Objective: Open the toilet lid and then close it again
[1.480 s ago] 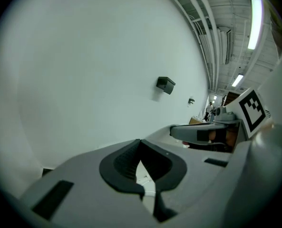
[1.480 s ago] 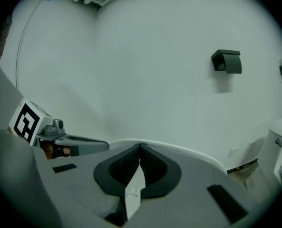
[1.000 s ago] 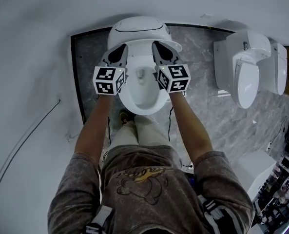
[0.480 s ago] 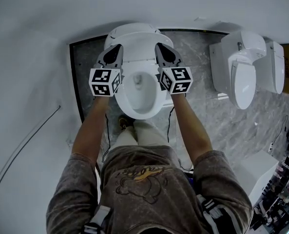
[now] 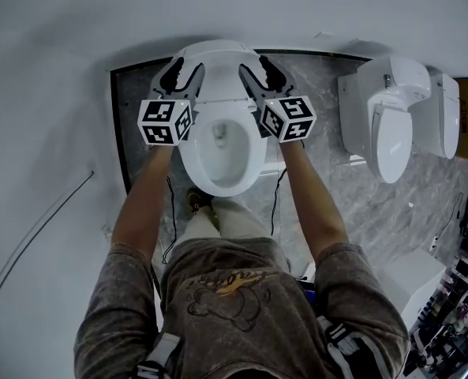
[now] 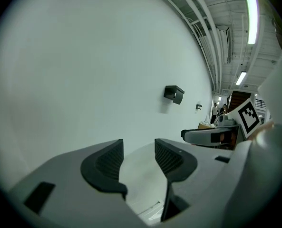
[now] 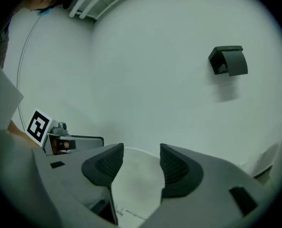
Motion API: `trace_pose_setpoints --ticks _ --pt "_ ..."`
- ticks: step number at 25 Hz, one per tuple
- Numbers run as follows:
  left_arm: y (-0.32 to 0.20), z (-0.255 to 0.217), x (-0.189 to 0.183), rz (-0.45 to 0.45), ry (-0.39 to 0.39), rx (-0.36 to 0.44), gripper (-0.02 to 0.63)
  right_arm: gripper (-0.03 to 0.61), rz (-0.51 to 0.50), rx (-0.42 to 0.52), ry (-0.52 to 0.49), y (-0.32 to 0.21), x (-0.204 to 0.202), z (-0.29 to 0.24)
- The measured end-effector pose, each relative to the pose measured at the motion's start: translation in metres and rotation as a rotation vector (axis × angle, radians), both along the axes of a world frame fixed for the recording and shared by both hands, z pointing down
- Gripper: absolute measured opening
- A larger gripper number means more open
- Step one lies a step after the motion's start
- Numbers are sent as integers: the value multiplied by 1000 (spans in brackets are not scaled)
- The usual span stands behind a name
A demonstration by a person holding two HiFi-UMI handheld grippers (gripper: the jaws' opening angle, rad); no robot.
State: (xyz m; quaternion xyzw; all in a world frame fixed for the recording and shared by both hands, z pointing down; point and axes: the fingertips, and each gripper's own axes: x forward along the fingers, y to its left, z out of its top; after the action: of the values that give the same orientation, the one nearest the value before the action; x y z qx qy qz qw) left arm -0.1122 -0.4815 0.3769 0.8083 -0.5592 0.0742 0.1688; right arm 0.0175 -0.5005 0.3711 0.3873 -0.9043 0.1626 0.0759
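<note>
The white toilet (image 5: pixel 218 144) stands below me with its bowl uncovered. Its lid (image 5: pixel 216 60) is raised at the back, near the wall. My left gripper (image 5: pixel 178 74) is at the lid's left edge and my right gripper (image 5: pixel 258 71) at its right edge. Both sets of jaws are opening. In the left gripper view a white curved lid surface (image 6: pixel 140 172) shows in the gap of the left gripper (image 6: pixel 138 158), and the pads stand off it. The right gripper view shows the same white surface (image 7: pixel 137 177) between the spread jaws of the right gripper (image 7: pixel 141 160).
A second white toilet (image 5: pixel 395 117) stands to the right on the grey marble floor (image 5: pixel 328 172). A black box hangs on the white wall (image 6: pixel 173 94) (image 7: pixel 228 61). A thin cable (image 5: pixel 44 219) runs along at the left. The person's legs stand just before the bowl.
The lid has swung further up toward the wall. Both grippers rose and moved back with it, and their jaws, shut on the lid's edges before, now stand apart.
</note>
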Motion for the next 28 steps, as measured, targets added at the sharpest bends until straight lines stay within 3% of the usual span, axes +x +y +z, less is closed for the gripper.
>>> trace_pose_setpoints --ticks 1,5,14,28 --pt "-3 2 0 5 -10 -1 207 247 -8 -7 2 -3 -1 3" --pt "-16 17 0 27 -44 -28 245 259 -45 -46 29 -18 -4 19" --pt "-30 43 7 30 -44 -81 250 258 -125 -106 100 -35 -12 47" --pt "-2 36 13 3 19 -67 258 258 -122 -90 40 -7 -3 40"
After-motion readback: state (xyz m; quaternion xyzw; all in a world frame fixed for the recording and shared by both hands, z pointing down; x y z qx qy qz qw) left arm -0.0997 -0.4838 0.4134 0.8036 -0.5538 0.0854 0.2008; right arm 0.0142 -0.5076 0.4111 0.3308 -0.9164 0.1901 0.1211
